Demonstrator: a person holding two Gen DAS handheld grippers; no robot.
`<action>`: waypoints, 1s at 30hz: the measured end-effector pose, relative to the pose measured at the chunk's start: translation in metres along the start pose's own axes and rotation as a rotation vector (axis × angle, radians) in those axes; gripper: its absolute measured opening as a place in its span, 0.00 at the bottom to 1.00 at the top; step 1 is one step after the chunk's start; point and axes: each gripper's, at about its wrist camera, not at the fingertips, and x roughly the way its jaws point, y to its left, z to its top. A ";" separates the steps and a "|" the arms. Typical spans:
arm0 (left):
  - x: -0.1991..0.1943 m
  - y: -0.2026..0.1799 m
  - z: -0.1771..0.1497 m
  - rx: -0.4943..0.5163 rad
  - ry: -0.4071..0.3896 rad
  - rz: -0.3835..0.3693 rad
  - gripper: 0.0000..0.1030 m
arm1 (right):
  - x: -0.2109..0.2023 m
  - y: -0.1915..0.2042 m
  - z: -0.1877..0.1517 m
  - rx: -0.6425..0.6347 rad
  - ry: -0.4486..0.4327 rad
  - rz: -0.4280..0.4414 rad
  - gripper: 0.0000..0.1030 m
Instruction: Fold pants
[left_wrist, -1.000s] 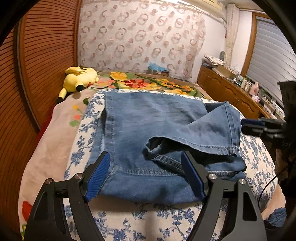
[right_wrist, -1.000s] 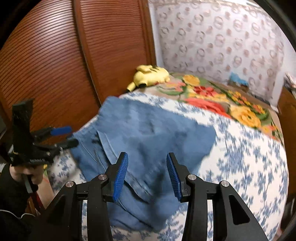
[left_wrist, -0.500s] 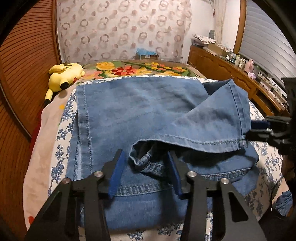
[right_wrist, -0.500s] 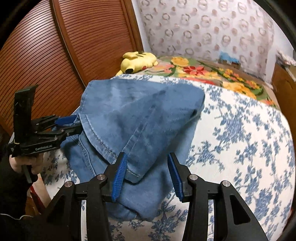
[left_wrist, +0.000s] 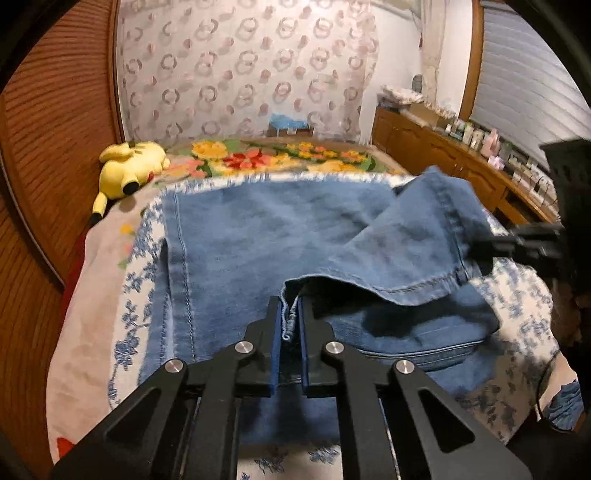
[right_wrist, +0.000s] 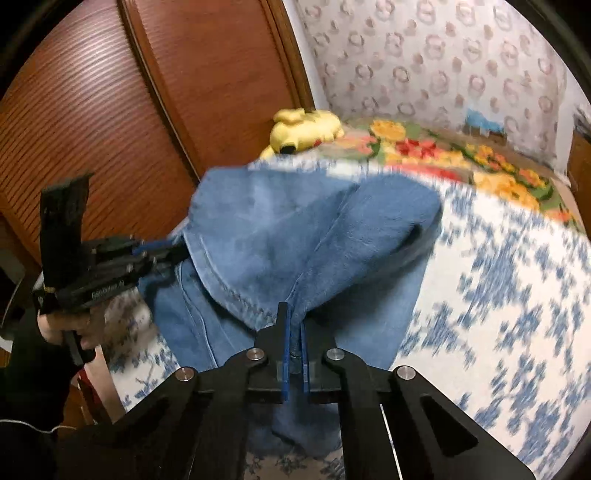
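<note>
We hold the jeans (left_wrist: 266, 236) at two points, and they lie on the blue-flowered bedspread (right_wrist: 498, 295), on the near side of the yellow plush toy (left_wrist: 125, 166). Our left gripper (left_wrist: 287, 328) is pressed together on a hem edge of the upper denim layer, the stitched rim showing between its blue pads. Our right gripper (right_wrist: 293, 328) pinches the other corner of that same lifted layer — the cloth rises into it in a peak.

The denim looks thick and fairly heavy: it sags in a broad curve between the two grips rather than fluttering, yet it is soft enough to crease where we lay it. It is not slippery, we judge, so a pinch on the doubled hem should hold. The best hold is on the stitched hem corners — there the fabric is stiffest and the layer should travel as one sheet.
</note>
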 end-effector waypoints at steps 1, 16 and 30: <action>-0.007 -0.002 0.001 -0.002 -0.016 -0.004 0.08 | -0.009 0.000 0.007 -0.012 -0.028 -0.008 0.03; -0.098 -0.013 0.007 -0.056 -0.202 -0.088 0.08 | -0.042 0.036 0.104 -0.176 -0.213 0.032 0.01; -0.051 0.024 -0.034 -0.133 -0.051 0.013 0.08 | 0.082 0.048 0.126 -0.192 -0.058 0.030 0.02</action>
